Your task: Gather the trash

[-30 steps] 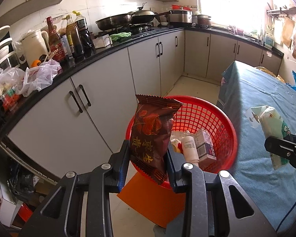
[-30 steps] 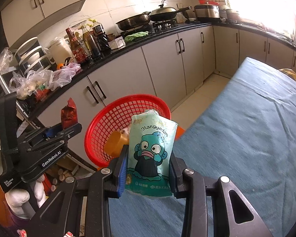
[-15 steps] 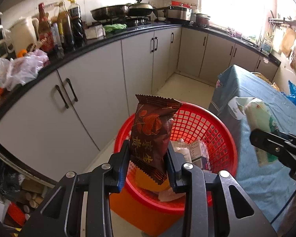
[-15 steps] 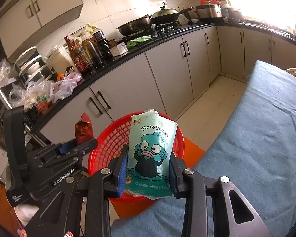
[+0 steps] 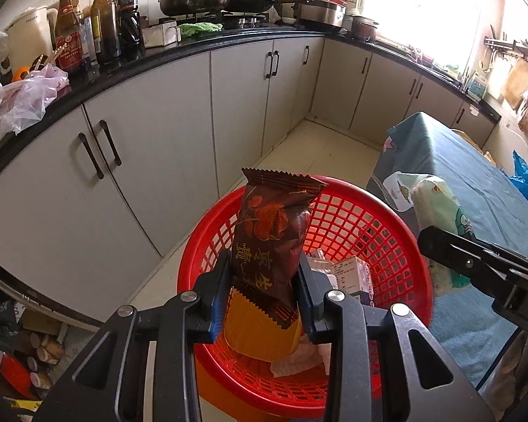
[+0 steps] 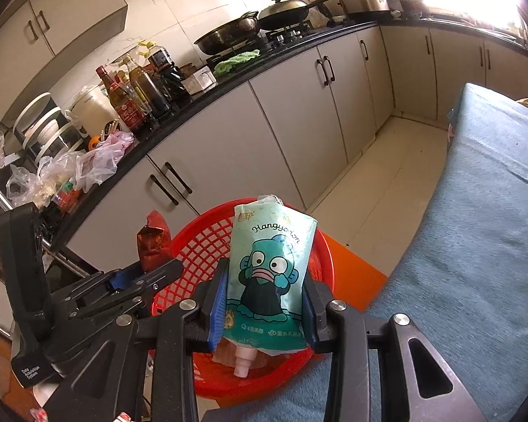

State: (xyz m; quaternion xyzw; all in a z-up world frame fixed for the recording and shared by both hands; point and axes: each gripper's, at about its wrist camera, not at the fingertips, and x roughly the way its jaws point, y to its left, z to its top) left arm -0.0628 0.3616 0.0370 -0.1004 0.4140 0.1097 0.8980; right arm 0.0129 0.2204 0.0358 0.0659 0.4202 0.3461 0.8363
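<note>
My left gripper point(image 5: 264, 274) is shut on a brown snack wrapper point(image 5: 271, 232) and holds it upright over the red mesh basket point(image 5: 369, 225). My right gripper point(image 6: 264, 295) is shut on a pale green pouch point(image 6: 269, 267) printed with a blue cartoon fish, also above the red basket point(image 6: 197, 246). In the left wrist view the pouch point(image 5: 436, 204) shows at the basket's right rim. The right wrist view shows the left gripper's wrapper point(image 6: 153, 242) at the basket's left. Inside the basket lie a small carton point(image 5: 352, 274), an orange wrapper point(image 5: 260, 337) and a white bottle point(image 6: 243, 362).
The basket rests on an orange stool point(image 6: 359, 277) beside a table with a blue cloth point(image 6: 475, 246). Grey cabinets point(image 5: 158, 161) under a black counter point(image 5: 193, 49) run along the far side, crowded with bottles point(image 5: 102, 24), pans and plastic bags point(image 5: 21, 98). A tiled floor point(image 5: 324, 147) lies between.
Both grippers have moved toward the basket with their items; it now sits directly under both of them and looks larger. Neither grip has changed.
</note>
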